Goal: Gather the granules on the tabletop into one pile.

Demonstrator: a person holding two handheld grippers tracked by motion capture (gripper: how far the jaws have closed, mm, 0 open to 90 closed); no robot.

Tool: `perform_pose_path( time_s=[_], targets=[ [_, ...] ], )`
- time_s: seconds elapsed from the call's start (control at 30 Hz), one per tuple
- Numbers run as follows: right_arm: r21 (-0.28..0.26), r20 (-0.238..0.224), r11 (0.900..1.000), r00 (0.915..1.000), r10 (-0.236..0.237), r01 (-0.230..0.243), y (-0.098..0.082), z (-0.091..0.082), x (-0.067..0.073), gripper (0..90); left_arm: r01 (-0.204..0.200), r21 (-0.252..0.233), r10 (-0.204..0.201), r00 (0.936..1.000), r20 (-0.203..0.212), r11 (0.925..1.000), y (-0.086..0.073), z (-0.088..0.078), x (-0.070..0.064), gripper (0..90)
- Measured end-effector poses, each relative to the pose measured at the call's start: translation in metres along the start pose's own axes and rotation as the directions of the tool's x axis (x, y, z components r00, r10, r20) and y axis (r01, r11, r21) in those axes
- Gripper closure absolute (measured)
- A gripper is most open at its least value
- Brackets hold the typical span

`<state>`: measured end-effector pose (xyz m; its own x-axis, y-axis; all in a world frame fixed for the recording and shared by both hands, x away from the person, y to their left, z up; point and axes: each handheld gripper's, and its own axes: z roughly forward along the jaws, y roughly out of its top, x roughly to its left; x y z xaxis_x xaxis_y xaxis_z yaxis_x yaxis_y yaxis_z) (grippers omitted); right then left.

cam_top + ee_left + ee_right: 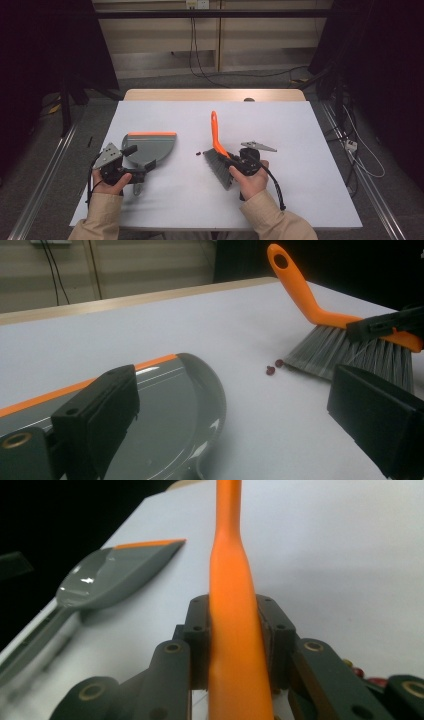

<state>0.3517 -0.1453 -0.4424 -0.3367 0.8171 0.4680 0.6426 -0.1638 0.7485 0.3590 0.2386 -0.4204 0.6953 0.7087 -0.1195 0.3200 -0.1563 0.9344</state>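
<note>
A hand brush with an orange handle point(215, 131) and grey bristles point(218, 165) sits mid-table, bristles down. My right gripper point(239, 159) is shut on that handle point(232, 580), one pad pressed on each side point(234, 630). Left of it lies a grey dustpan point(150, 145) with an orange lip, flat on the table. My left gripper point(136, 161) hovers at the pan's near end with its jaws wide apart point(235, 425); one jaw stands over the pan point(165, 410), the other over bare table. Two small dark red bits point(199, 153) lie just left of the bristles point(320, 352).
The white table top point(300, 130) has a wooden strip along its far edge. Open surface lies between pan and brush and to the right of the brush. Cables run over the floor behind and to the right of the table.
</note>
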Motion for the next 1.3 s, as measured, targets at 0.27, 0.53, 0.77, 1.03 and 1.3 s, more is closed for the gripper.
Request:
perform_pose_path(
  time_s=[0.27, 0.53, 0.77, 1.03, 1.3],
  targets=[
    [-0.039, -0.04, 0.999, 0.9991, -0.017, 0.016, 0.02, 0.013, 0.021, 71.2, 0.002, -0.001, -0.002, 1.0, 0.002, 1.0, 0.0, 0.0, 0.001, 6.2],
    [-0.013, -0.055, 1.0, 0.9985, 0.005, -0.005, 0.02, 0.058, 0.049, 71.2, 0.003, -0.003, -0.003, 1.0, 0.005, 1.0, 0.0, 0.0, 0.002, 6.2],
    [0.023, 0.019, 0.998, 0.9983, 0.055, -0.056, 0.016, 0.082, 0.042, 71.0, 0.009, -0.006, -0.009, 1.0, 0.003, 0.9999, 0.0, -0.001, 0.003, 6.2],
    [0.042, 0.067, 0.994, 0.9924, 0.103, -0.106, 0.017, 0.065, 0.023, 70.8, 0.0, -0.003, 0.0, 1.0, 0.002, 1.0, 0.0, 0.0, 0.002, 6.2],
    [0.031, 0.1, 0.995, 0.9903, 0.096, -0.1, 0.013, 0.04, 0.009, 70.7, -0.005, -0.003, 0.005, 1.0, 0.003, 1.0, 0.001, 0.001, 0.001, 6.2]
  ],
)
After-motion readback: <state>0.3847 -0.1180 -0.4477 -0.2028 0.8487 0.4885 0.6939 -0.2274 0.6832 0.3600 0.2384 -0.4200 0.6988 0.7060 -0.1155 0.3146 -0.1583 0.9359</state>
